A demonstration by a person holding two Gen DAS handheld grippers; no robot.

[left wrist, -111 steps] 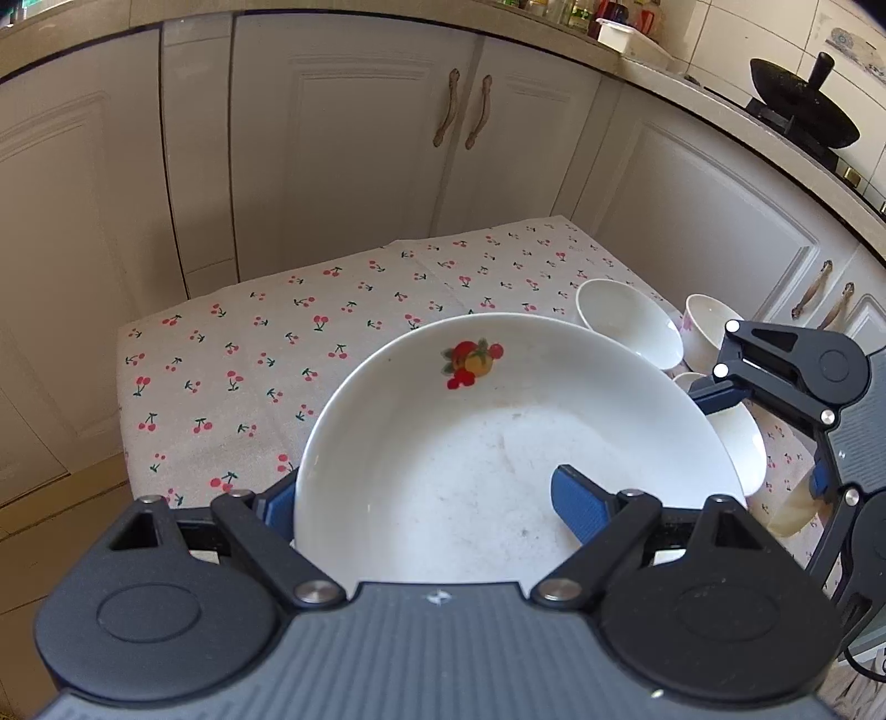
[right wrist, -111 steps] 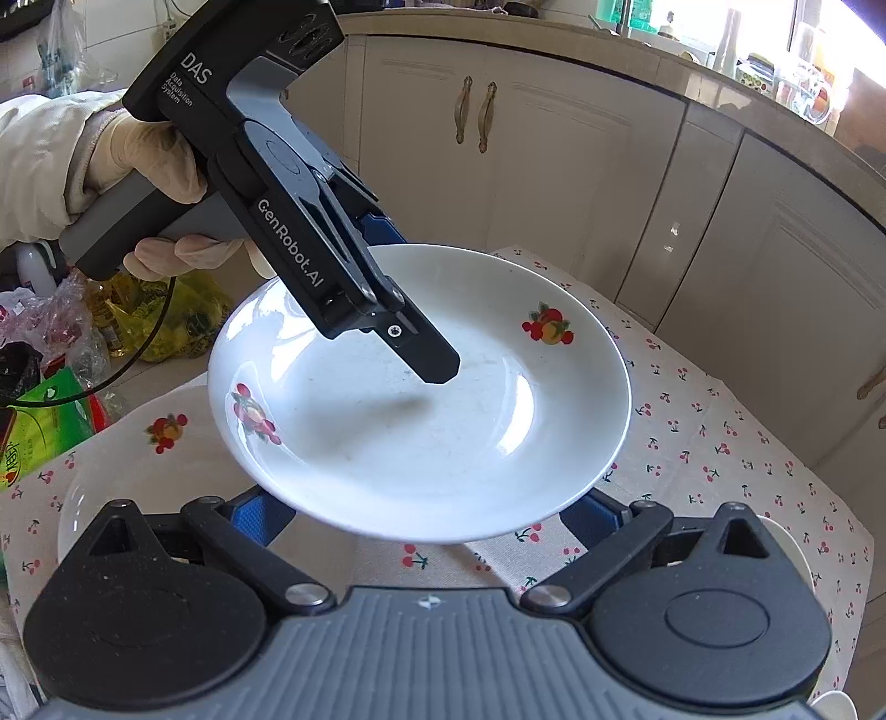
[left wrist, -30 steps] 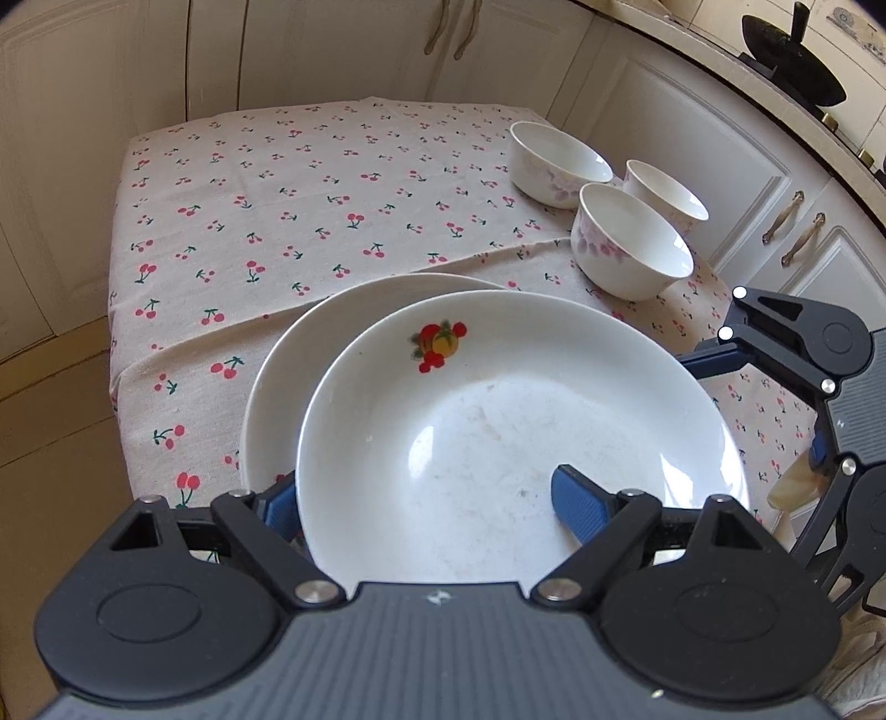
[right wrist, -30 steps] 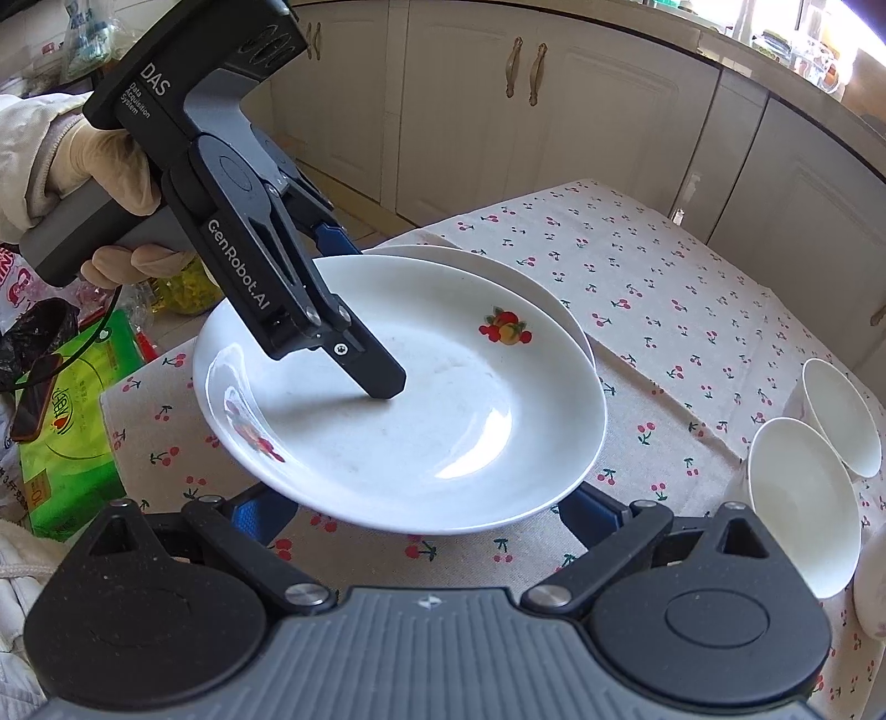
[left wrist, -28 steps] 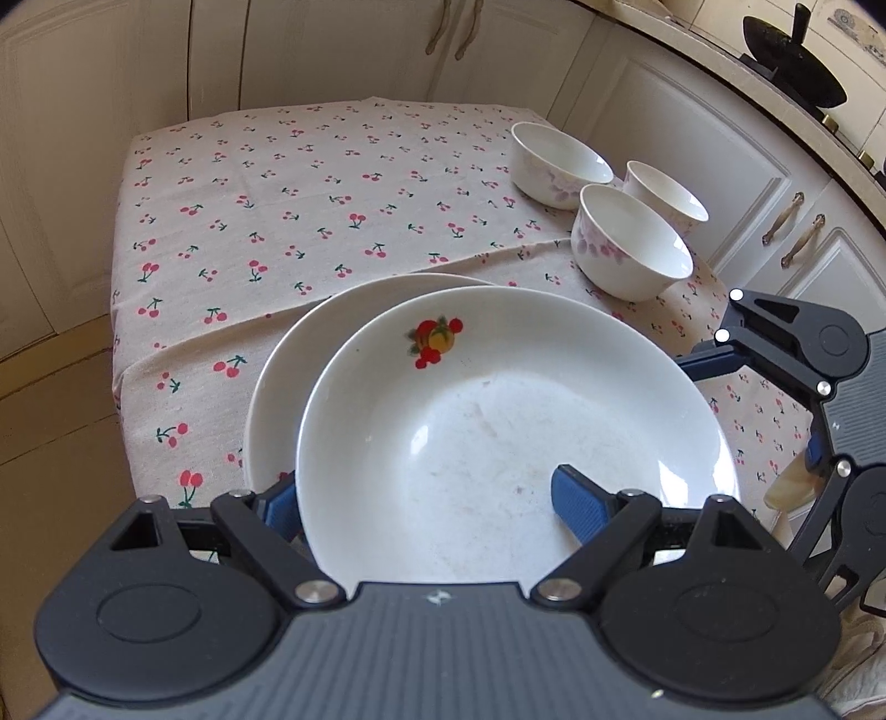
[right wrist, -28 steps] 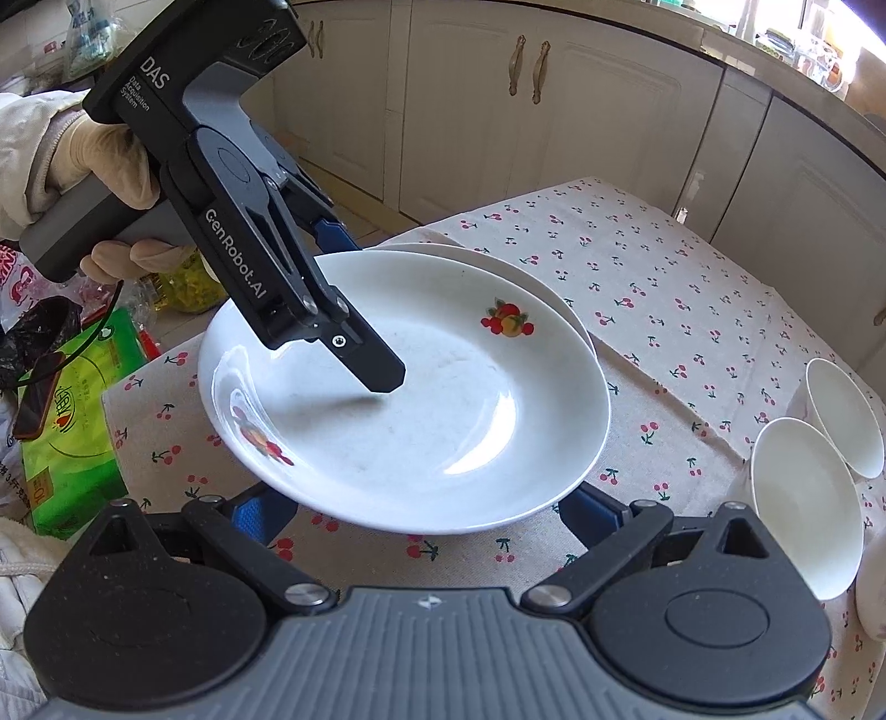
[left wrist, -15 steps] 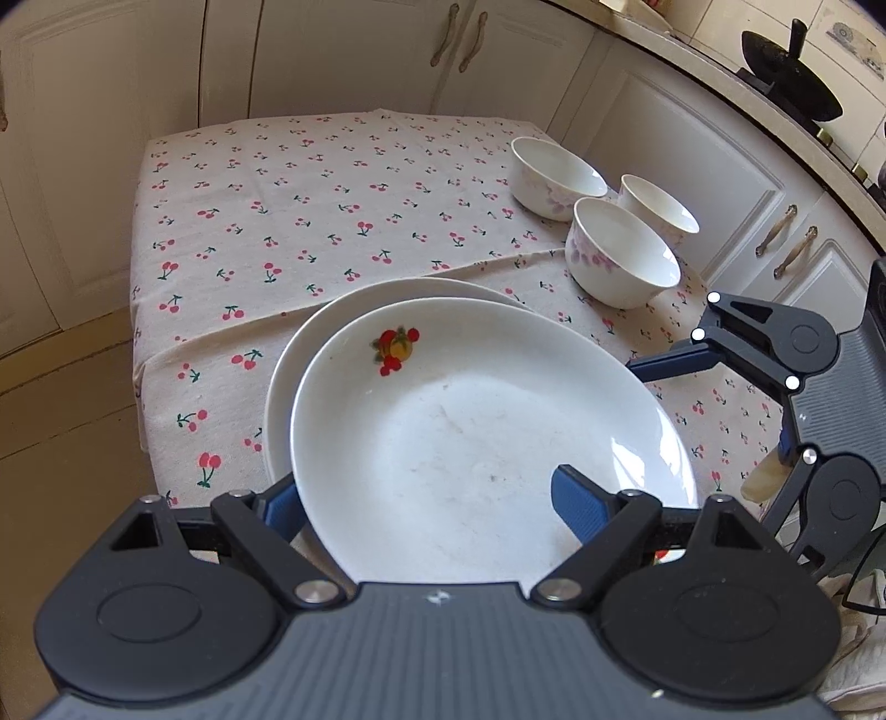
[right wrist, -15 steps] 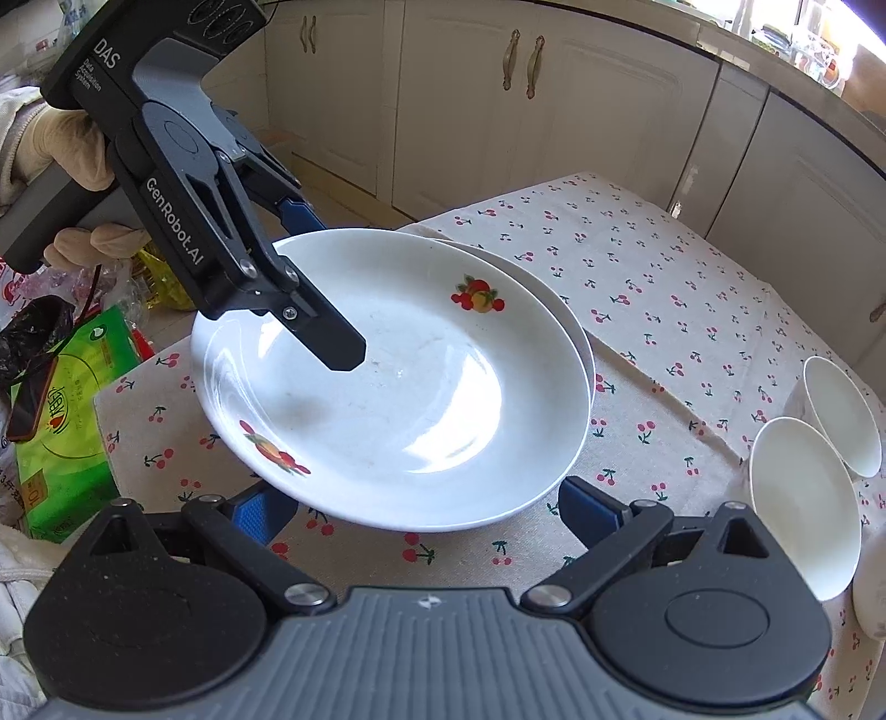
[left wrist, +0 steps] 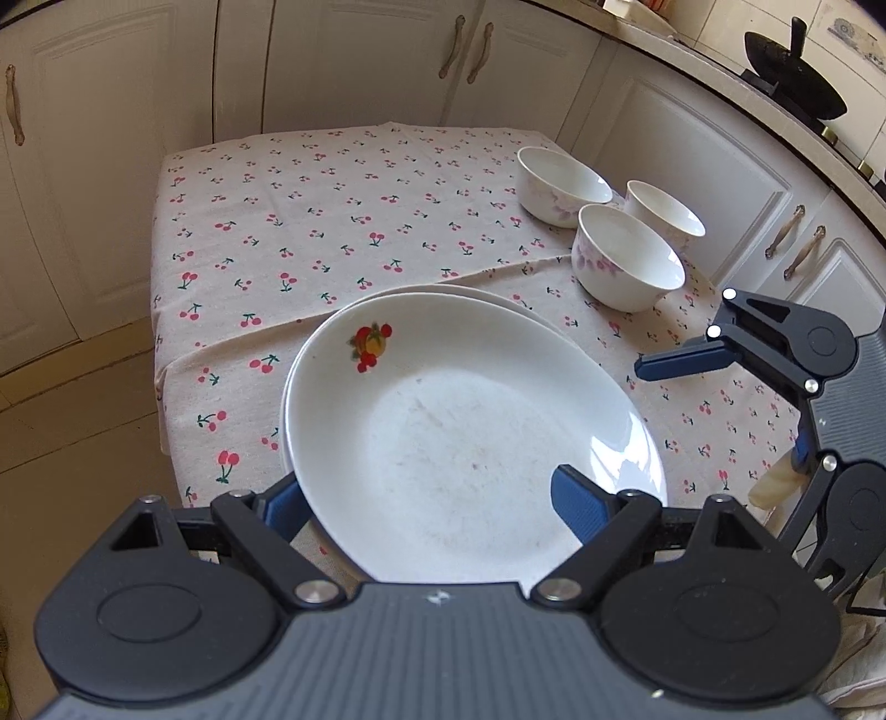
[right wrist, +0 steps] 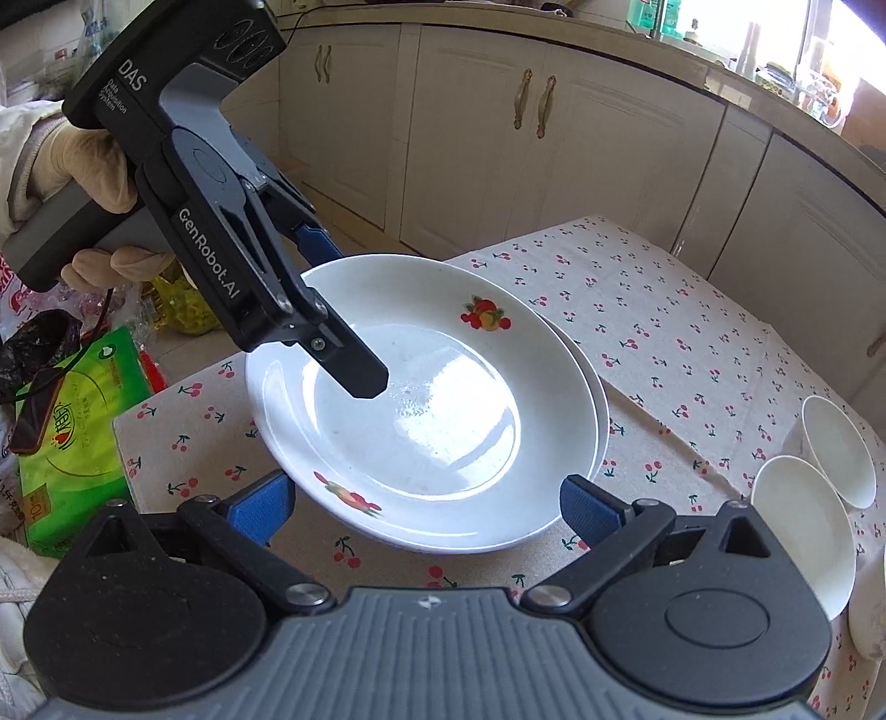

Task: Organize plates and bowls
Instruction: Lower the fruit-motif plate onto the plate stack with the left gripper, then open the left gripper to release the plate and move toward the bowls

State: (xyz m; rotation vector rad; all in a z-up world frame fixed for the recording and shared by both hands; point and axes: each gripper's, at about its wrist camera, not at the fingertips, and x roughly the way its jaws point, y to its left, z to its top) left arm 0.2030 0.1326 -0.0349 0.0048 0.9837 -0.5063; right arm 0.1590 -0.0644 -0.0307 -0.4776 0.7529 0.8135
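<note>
A white plate with fruit prints (left wrist: 459, 437) (right wrist: 426, 399) lies on top of a second white plate (left wrist: 498, 297) (right wrist: 592, 387) on the cherry tablecloth. My left gripper (left wrist: 426, 504) (right wrist: 343, 310) has its jaws spread, one finger over the plate's rim and one under it; the plate rests on the lower plate. My right gripper (right wrist: 423, 507) is open and empty just in front of the plates; it shows at the right in the left wrist view (left wrist: 681, 363). Three white bowls (left wrist: 628, 257) (right wrist: 803, 515) stand at the table's far right.
The tablecloth (left wrist: 310, 232) covers a small table whose left edge drops to the floor. Cream cabinets (left wrist: 354, 61) stand behind it. A green package (right wrist: 72, 432) and bags lie on the floor by the table corner. A black wok (left wrist: 794, 47) sits on the counter.
The fruit plate came down onto the lower plate and now sits nested on it. My left gripper's jaws have loosened around its rim. My right gripper has drawn back a little.
</note>
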